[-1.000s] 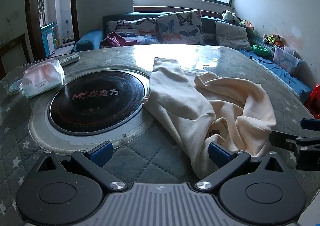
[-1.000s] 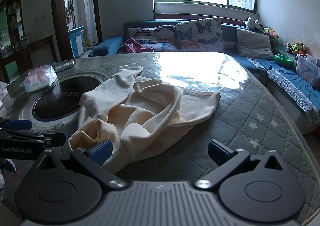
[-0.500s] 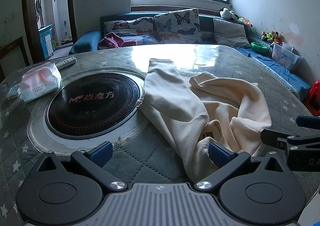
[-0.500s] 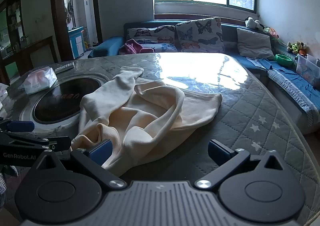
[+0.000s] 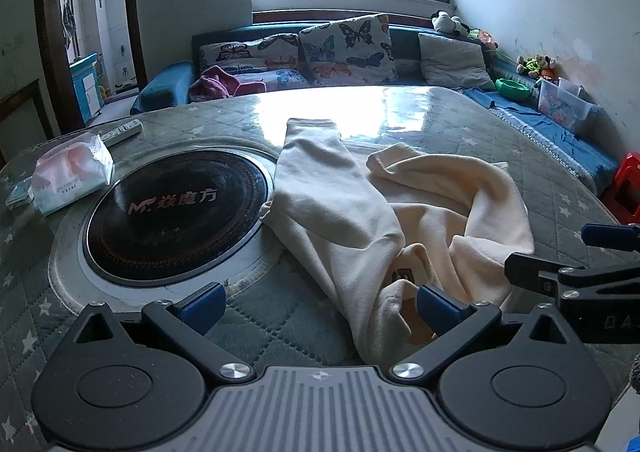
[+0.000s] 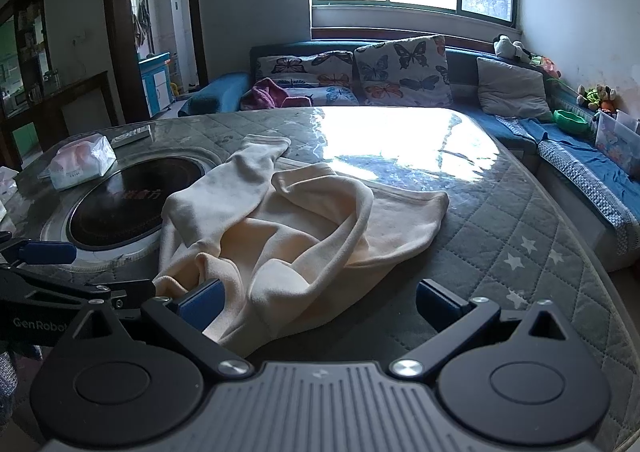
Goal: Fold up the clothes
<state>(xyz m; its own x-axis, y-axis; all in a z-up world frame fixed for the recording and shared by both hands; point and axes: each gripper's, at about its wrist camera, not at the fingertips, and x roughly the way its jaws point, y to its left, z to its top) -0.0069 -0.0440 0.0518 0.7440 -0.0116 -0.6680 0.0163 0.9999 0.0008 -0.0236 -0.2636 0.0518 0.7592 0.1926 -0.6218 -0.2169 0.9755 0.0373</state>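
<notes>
A cream sweatshirt (image 5: 384, 220) lies crumpled on the quilted table (image 5: 260, 332), one sleeve stretched toward the far side. It also shows in the right wrist view (image 6: 288, 232). My left gripper (image 5: 320, 304) is open and empty, just before the garment's near edge, its right pad close to the cloth. My right gripper (image 6: 316, 304) is open and empty, low over the near hem, its left pad against the cloth. Each gripper shows from the side in the other's view.
A round black induction plate (image 5: 176, 208) is set into the table left of the garment. A tissue pack (image 5: 70, 172) and a remote (image 5: 122, 130) lie at the far left. A sofa with butterfly cushions (image 5: 344, 48) stands behind the table.
Both grippers have drawn slightly back and lower toward the garment's near edge. The sweatshirt has not moved.
</notes>
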